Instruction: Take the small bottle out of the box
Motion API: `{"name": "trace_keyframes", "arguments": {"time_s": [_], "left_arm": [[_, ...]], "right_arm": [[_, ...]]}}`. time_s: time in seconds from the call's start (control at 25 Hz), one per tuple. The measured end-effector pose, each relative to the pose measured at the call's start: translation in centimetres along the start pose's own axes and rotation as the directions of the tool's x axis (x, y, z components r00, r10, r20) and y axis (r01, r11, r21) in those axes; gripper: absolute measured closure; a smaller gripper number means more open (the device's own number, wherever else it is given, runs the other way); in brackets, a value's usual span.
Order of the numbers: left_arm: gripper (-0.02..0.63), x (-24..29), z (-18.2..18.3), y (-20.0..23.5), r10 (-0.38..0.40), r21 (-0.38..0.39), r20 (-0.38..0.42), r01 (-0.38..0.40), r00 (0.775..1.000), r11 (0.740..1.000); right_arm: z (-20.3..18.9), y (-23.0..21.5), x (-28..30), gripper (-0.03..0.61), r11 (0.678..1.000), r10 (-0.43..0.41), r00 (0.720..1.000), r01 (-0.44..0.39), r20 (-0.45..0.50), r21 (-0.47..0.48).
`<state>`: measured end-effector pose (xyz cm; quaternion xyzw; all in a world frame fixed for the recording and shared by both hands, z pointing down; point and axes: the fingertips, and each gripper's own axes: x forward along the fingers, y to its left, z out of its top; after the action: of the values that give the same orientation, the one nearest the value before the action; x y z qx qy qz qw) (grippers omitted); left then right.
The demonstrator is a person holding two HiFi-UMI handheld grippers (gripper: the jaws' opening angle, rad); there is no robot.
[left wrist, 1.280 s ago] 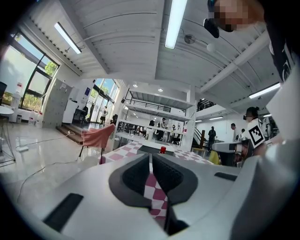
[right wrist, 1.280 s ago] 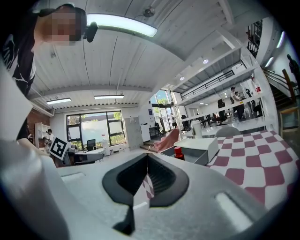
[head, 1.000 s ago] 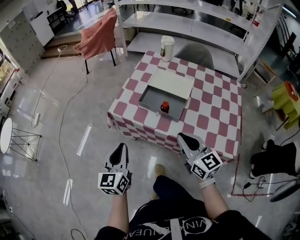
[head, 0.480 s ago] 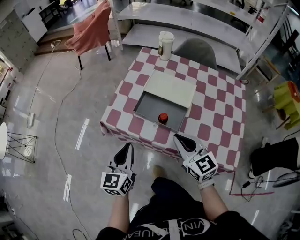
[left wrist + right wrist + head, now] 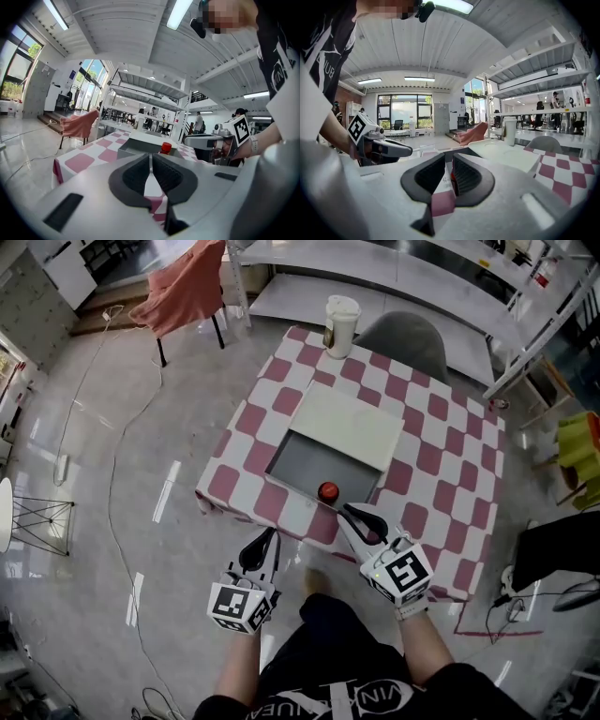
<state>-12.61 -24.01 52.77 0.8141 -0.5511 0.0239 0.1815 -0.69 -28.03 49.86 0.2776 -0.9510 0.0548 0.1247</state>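
Standing at near edge of box (image 5: 314,463), small bottle (image 5: 327,491), open floor beyond.

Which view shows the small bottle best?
Head view: the small bottle stands in full sight inside the open box, near its front wall. Left gripper view shows just its red cap over the wall; right gripper view, a red sliver.
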Motion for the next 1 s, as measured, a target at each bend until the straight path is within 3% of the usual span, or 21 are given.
{"name": "trace_keyframes", "arguments": {"time_s": [0.4, 0.64, 1.0], "left_arm": [[0.589, 1.9, -0.3, 0.4, 0.006, 0.010, -0.018, -0.005, 1.000, 1.000], [0.589, 3.6, -0.6, -0.3, -0.050, 0.026, -0.046, 0.051, 0.998, 0.998], [0.589, 5.6, 0.3, 1.7, -0.095, 0.037, -0.062, 0.098, 0.994, 0.995]], "right_arm": [[-1.5, -1.6, 2.0, 0.487, 0.999, -0.005, 0.994, 0.000, -0.105, -0.046], [-2.1, -2.0, 2.7, 0.446, 0.999, -0.008, 0.990, 0.000, -0.138, -0.053], [-3.0, -2.3, 4.1, 0.442, 0.999, -0.032, 0.981, 0.023, -0.189, -0.049]]}}
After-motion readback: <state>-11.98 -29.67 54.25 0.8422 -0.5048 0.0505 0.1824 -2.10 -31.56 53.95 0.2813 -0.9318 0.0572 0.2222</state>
